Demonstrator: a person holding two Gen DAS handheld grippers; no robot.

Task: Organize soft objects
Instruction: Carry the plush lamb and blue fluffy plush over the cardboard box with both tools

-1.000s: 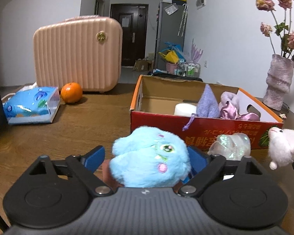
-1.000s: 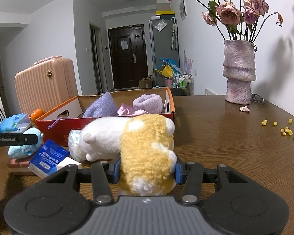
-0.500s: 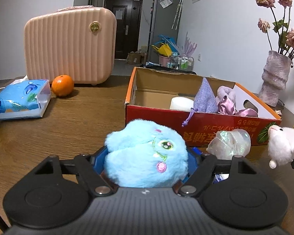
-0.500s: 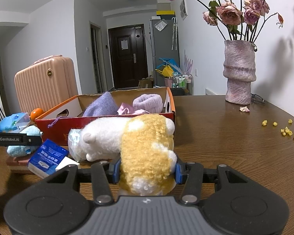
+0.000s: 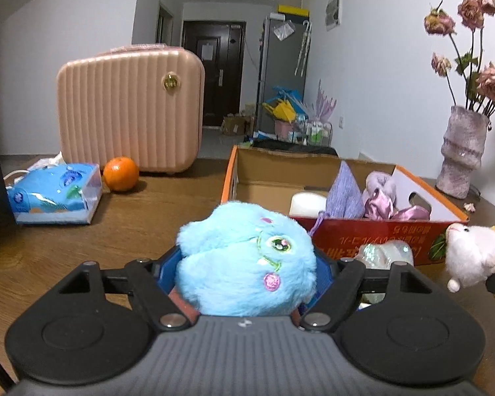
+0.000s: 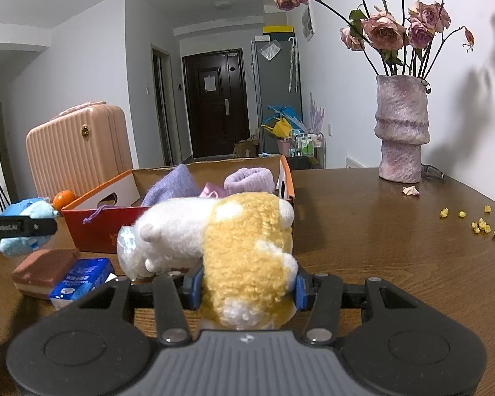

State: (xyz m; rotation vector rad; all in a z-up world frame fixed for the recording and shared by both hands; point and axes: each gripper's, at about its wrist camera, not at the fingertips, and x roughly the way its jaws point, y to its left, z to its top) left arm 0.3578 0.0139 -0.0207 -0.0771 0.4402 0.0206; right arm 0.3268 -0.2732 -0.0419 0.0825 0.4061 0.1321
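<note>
The blue plush toy (image 5: 246, 260) is round and fluffy, with an embroidered green eye and a pink cheek spot facing the left wrist camera. It sits squeezed between the blue pads of the left gripper (image 5: 244, 264), which is clamped on both its flanks, at 6 o'clock from the cardboard box (image 5: 373, 236). The box (red-fronted, orange-rimmed) holds a purple knit pouch (image 5: 346, 191), a lilac satin piece (image 5: 392, 204) and a white roll (image 5: 308, 204).

The yellow and white plush (image 6: 234, 244) has a curly yellow body and a smooth white head turned toward 9 o'clock. The right gripper (image 6: 247, 287) is closed on its yellow middle, just in front of the box's right corner.

Both grippers point forward and slightly down over the wooden table (image 6: 396, 257). In the right wrist view the left gripper shows only as a black bar at 9 o'clock, cut off by the edge.

The blue toy's underside is hidden behind the gripper body. An iridescent wrapped thing (image 5: 386, 252) in front of the box is too blurred to identify.
</note>
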